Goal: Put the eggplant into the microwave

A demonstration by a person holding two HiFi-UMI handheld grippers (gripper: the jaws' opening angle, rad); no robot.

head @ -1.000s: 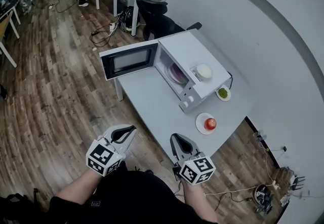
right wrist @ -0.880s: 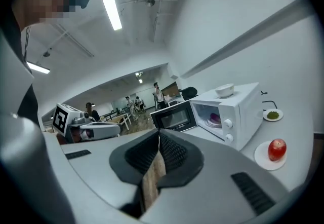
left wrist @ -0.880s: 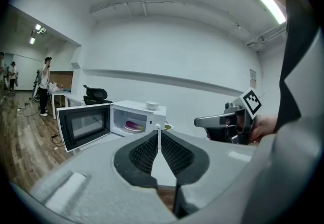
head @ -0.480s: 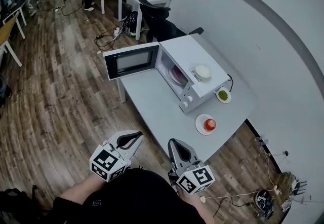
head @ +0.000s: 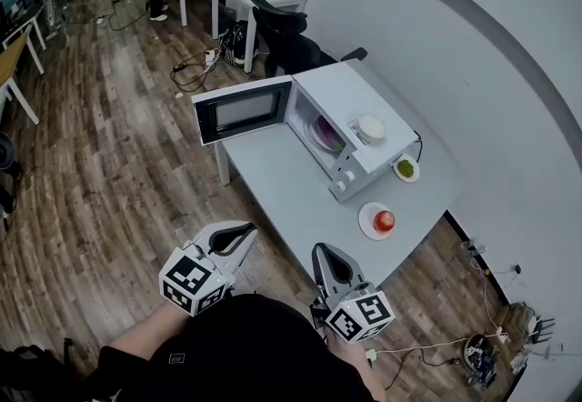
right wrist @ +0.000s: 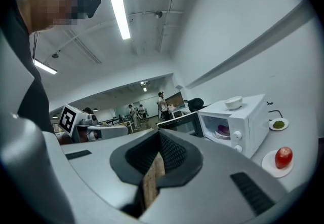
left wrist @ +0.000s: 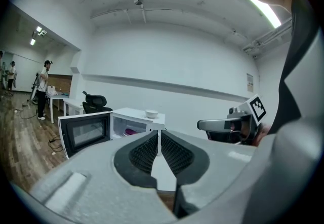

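Observation:
The white microwave (head: 350, 100) stands on the grey table (head: 273, 182) with its door (head: 241, 109) swung open to the left. A purple thing, seemingly the eggplant (head: 326, 134), lies on a plate inside the cavity; it also shows as the eggplant (right wrist: 223, 129) in the right gripper view. My left gripper (head: 244, 229) and right gripper (head: 320, 250) hang close to my body, short of the table's near edge. Both are shut with nothing between the jaws, as seen at the left gripper (left wrist: 159, 134) and the right gripper (right wrist: 159, 137).
A white bowl (head: 370, 128) sits on top of the microwave. To its right are a small dish of something green (head: 405, 169) and a plate with a red fruit (head: 383, 221). A black office chair (head: 277, 36) stands behind the table. People stand far off at the back left.
Both grippers stay shut and low near my body. The head view has shifted slightly, so the table sits a little further right.

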